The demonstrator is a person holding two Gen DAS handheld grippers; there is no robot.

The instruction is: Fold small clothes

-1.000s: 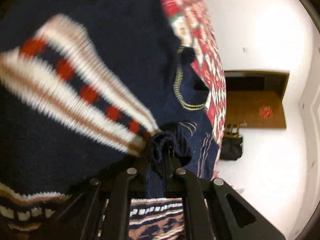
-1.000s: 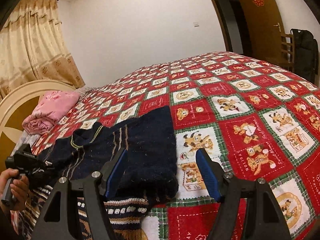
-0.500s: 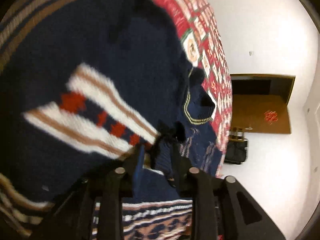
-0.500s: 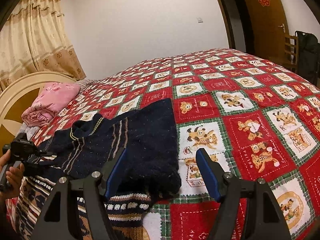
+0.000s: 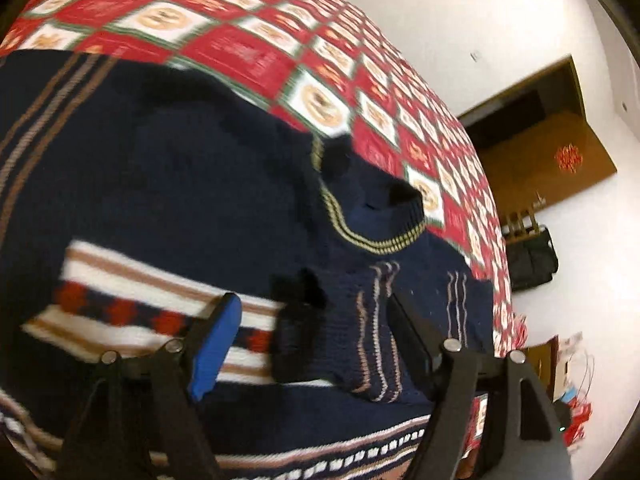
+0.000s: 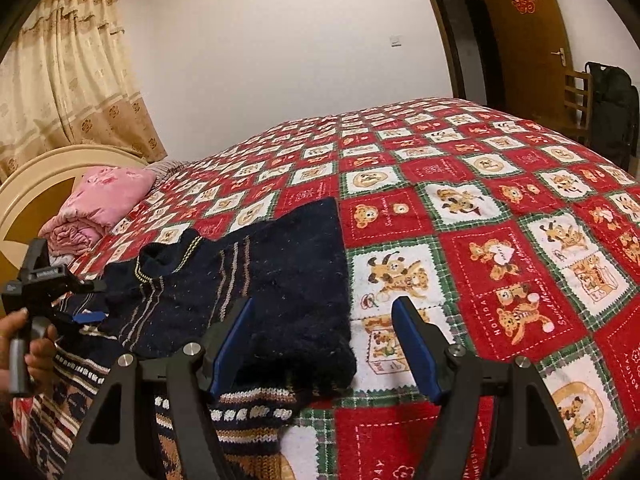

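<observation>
The navy sweater [image 6: 256,288] lies on the red patchwork bedspread [image 6: 500,208], in the lower left of the right wrist view, its right edge beside bare quilt that fills the right half of the frame. The right gripper [image 6: 322,344] is wide open and holds nothing, above the sweater's folded sleeve edge. The left gripper [image 5: 312,344] was closed on navy knit half a second ago; now its fingers stand apart, and the fabric lies loose between them. A pink blanket [image 6: 100,208] lies middle left, a curtain [image 6: 60,80] upper left, a brown door [image 6: 524,40] upper right.
</observation>
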